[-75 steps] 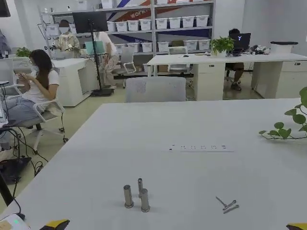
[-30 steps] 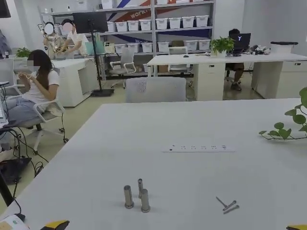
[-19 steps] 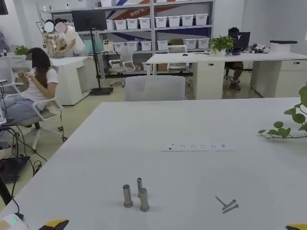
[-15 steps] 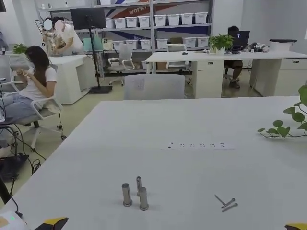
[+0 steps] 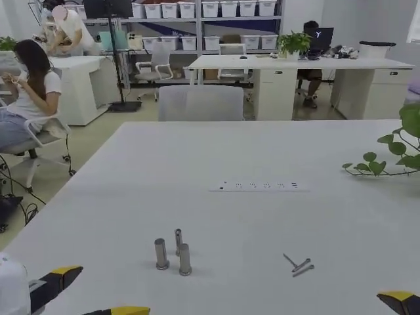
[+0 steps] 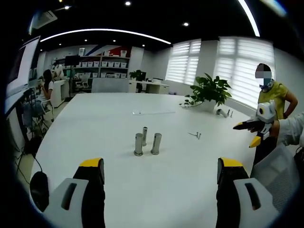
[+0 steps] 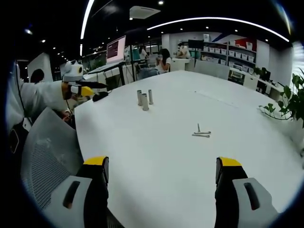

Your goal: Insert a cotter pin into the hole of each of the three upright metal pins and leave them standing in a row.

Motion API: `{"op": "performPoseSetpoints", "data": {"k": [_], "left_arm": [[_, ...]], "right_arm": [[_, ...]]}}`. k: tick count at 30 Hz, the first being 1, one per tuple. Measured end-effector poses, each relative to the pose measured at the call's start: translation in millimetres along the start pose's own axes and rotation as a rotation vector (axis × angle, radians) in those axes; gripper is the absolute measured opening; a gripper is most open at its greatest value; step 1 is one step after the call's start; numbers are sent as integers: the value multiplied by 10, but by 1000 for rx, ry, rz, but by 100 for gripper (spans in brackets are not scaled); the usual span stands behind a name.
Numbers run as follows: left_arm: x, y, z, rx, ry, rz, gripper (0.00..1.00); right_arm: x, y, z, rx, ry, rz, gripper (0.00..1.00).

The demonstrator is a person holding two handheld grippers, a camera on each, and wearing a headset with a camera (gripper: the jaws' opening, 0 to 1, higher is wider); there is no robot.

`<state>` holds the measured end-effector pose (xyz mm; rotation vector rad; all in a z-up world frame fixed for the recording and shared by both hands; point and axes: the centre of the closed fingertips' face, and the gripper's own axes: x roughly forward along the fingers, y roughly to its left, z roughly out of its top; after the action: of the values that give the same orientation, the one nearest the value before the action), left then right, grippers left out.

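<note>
In the head view, three metal pins (image 5: 172, 248) stand clustered on the white bench (image 5: 230, 157), with the cotter pins (image 5: 297, 264) lying loose to their right, well apart. In the left gripper view, the left tongs (image 6: 160, 164) are spread wide and grasp nothing, short of the metal pins. In the right gripper view, the right tongs (image 7: 161, 162) gape likewise, near the bench edge.

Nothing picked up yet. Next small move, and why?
Probably move the right hand-held gripper forward to the cotter pins. They lie loose ahead of it, the three upright pins carry none, and both it and the left hand-held gripper are open and empty.
</note>
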<state>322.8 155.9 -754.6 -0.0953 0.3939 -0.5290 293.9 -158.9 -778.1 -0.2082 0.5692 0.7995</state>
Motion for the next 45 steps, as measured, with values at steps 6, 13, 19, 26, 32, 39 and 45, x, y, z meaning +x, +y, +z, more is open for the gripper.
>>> {"op": "performPoseSetpoints", "data": {"k": [6,13,19,26,32,39,45], "left_arm": [[100,71,-1,13,-3,-21,96],[214,145,-2,45,-2,-33,88],[344,229,-24,91,15,-41,74],[533,325,-54,108,28,-49,63],[688,383,-100,151,38,-62,54],[866,422,-144,217,42,-87,47],[1027,458,-101,202,27,-106,48]], "right_arm": [[28,-6,7,-3,11,0,95],[60,1,8,-6,24,2,95],[89,6,16,-7,34,4,95],[125,-3,40,-7,41,4,95],[169,5,36,-7,51,10,95],[214,19,25,-2,58,15,95],[224,8,30,-3,61,14,95]]}}
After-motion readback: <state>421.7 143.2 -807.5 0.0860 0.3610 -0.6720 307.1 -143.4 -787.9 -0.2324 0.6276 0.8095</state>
